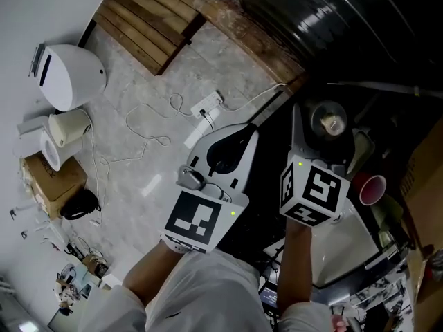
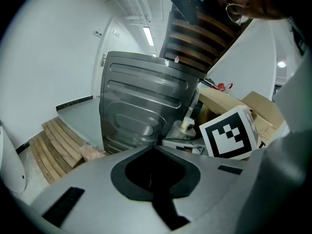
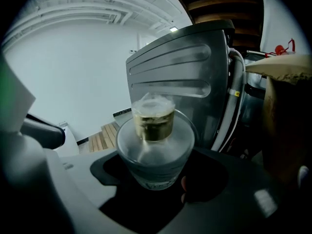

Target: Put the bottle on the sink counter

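A clear bottle (image 1: 328, 124) with a gold cap (image 3: 154, 122) sits between the jaws of my right gripper (image 1: 327, 135), which is shut on its body (image 3: 155, 155). In the head view it hangs over a dark area right of centre. The left gripper (image 1: 243, 133) is beside it to the left, shut and empty, its black pads (image 2: 154, 172) meeting. Straight ahead in both gripper views stands a ribbed stainless steel sink body (image 2: 141, 108) (image 3: 190, 82). The left gripper view also shows the right gripper's marker cube (image 2: 229, 133) with the bottle (image 2: 185, 126) just left of it.
On the marble floor lie a wooden slat pallet (image 1: 149, 19), a white power strip (image 1: 208, 106) with loose cables, a white rounded appliance (image 1: 69, 75) and a cardboard box (image 1: 52, 175). A red cup (image 1: 372, 189) and clutter sit at the right. Cardboard boxes (image 2: 258, 106) stand beyond the sink.
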A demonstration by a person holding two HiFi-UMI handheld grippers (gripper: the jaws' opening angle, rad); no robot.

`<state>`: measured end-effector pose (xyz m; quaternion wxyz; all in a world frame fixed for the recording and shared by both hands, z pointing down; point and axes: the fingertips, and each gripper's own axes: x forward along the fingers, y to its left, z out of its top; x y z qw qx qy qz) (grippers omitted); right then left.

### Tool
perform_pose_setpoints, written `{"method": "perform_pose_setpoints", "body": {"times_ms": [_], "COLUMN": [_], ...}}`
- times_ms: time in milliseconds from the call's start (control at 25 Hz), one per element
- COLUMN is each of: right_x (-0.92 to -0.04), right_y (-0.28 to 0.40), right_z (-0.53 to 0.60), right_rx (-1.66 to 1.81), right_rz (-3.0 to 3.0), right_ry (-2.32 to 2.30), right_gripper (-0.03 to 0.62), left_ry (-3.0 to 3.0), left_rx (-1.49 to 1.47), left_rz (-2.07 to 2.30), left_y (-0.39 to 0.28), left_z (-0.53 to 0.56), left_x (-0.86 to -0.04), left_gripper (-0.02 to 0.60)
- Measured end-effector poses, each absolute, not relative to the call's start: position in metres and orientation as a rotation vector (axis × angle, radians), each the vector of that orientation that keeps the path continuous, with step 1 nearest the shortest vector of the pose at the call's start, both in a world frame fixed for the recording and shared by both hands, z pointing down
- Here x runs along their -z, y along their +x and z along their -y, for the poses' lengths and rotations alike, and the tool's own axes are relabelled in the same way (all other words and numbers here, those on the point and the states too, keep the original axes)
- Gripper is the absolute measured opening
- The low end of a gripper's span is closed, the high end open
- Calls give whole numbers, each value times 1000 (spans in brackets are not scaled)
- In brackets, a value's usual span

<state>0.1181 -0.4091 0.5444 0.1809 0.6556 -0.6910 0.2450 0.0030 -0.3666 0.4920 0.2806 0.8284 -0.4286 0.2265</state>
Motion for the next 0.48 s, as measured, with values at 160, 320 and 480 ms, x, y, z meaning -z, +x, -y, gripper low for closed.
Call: {"method": "perform_pose_setpoints", "body": {"times_ms": [160,320,480], "right_x": [-552,-560,-566], "right_y": [115,118,125], "right_z": [414,419,422], "right_rx": [-682,-693,-698], "right_rz": [1933,1912,1883], "right_ry": [1840,1844,1860], "right_gripper": [344,344,344], "left_ry": [2211,2202,2189], "left_rx": [-610,-612,-618], "left_rz": [1150,1150,1151], "left_y": [2,1,0], "left_z": [371,374,374], "left_x": [-498,-502,-505], "left_gripper": [6,7,6]}}
